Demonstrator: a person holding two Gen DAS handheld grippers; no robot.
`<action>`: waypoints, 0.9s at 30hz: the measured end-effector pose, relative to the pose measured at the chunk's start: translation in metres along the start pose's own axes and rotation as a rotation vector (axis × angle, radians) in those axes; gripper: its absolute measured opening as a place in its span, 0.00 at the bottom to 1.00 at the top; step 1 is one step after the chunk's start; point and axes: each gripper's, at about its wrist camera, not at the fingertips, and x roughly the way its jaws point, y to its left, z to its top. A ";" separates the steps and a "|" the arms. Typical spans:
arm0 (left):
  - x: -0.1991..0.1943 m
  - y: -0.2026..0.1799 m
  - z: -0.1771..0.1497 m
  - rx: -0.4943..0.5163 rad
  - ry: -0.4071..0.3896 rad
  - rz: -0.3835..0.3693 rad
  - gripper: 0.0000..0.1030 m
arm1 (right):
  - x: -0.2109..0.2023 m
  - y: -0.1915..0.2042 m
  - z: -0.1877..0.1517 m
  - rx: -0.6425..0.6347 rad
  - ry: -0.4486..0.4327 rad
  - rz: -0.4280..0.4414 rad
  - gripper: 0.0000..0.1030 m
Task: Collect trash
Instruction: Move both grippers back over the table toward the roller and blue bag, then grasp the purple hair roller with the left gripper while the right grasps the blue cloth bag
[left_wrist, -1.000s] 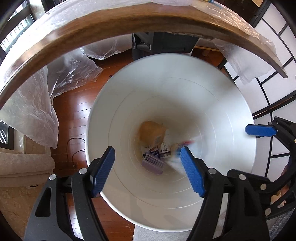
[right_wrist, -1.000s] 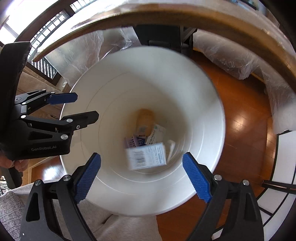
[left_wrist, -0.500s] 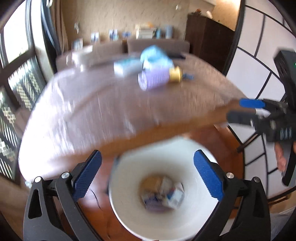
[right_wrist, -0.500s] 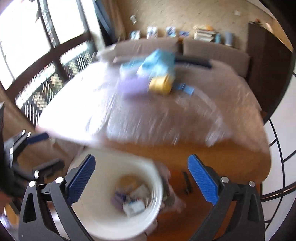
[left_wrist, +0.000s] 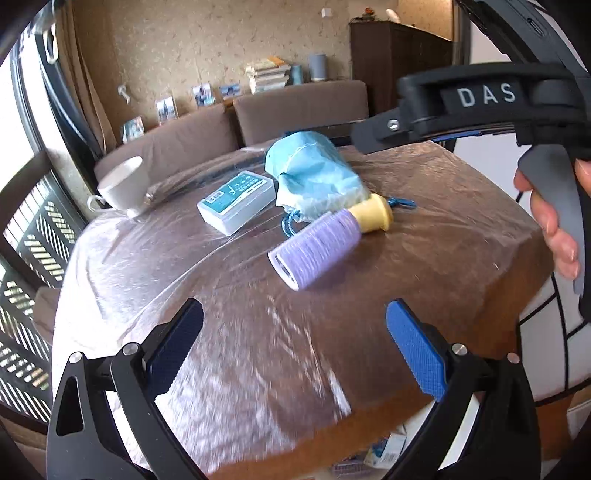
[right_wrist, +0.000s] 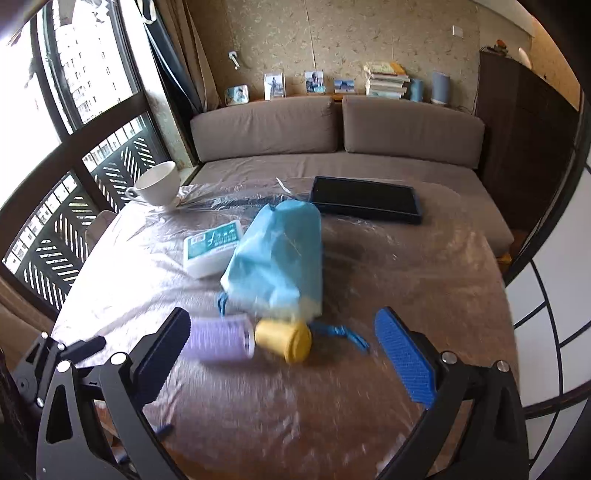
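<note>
On the plastic-covered round table (left_wrist: 424, 240) lie a purple hair roller (left_wrist: 316, 251), a yellow cylinder (left_wrist: 371, 218), a light blue drawstring pouch (left_wrist: 316, 177) and a white-and-teal box (left_wrist: 236, 201). My left gripper (left_wrist: 295, 354) is open and empty above the table's near edge. My right gripper (right_wrist: 282, 354) is open and empty, just short of the purple roller (right_wrist: 221, 341) and yellow cylinder (right_wrist: 284, 339). The pouch (right_wrist: 277, 258) and box (right_wrist: 212, 249) lie beyond. The right gripper's body (left_wrist: 480, 107) shows at the upper right of the left wrist view.
A white cup (right_wrist: 157, 182) stands at the table's far left. A black tray (right_wrist: 364, 199) lies at the far side. A brown sofa (right_wrist: 332, 125) is behind the table. Trash in the bin (left_wrist: 382, 452) shows below the table's edge.
Both grippers have swung up from over the white bin to face the tabletop. Boxes dropped from them now lie in the bin.
</note>
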 end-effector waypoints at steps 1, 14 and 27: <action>0.006 0.003 0.004 -0.011 0.006 -0.014 0.97 | 0.009 0.002 0.005 0.001 0.013 0.005 0.96; 0.051 0.007 0.027 0.011 0.056 -0.075 0.97 | 0.085 0.010 0.037 0.000 0.128 -0.024 0.96; 0.073 0.010 0.039 0.046 0.069 -0.129 0.97 | 0.117 0.008 0.044 0.009 0.165 -0.030 0.96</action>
